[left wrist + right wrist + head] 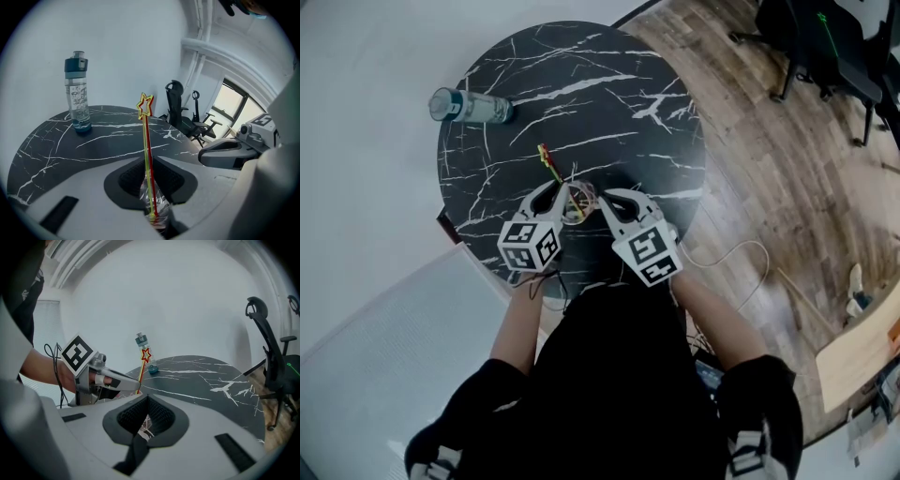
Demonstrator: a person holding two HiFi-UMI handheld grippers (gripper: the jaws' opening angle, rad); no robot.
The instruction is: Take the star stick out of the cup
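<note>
A clear plastic cup (577,202) stands near the front of the round black marble table (609,103). The star stick (548,161) leans out of it up and to the left. In the left gripper view its red and yellow star (145,105) tops a thin stem rising from the cup (155,208). My left gripper (151,187) is shut on the cup. My right gripper (146,420) is shut too, with a sliver of the cup's clear wall (144,426) between its pads. In the head view the left gripper (562,192) and right gripper (604,199) flank the cup.
A water bottle (469,107) with a blue cap stands at the table's far left edge. Black office chairs (811,42) stand on the wooden floor beyond the table. A white cable (741,258) lies on the floor to the right.
</note>
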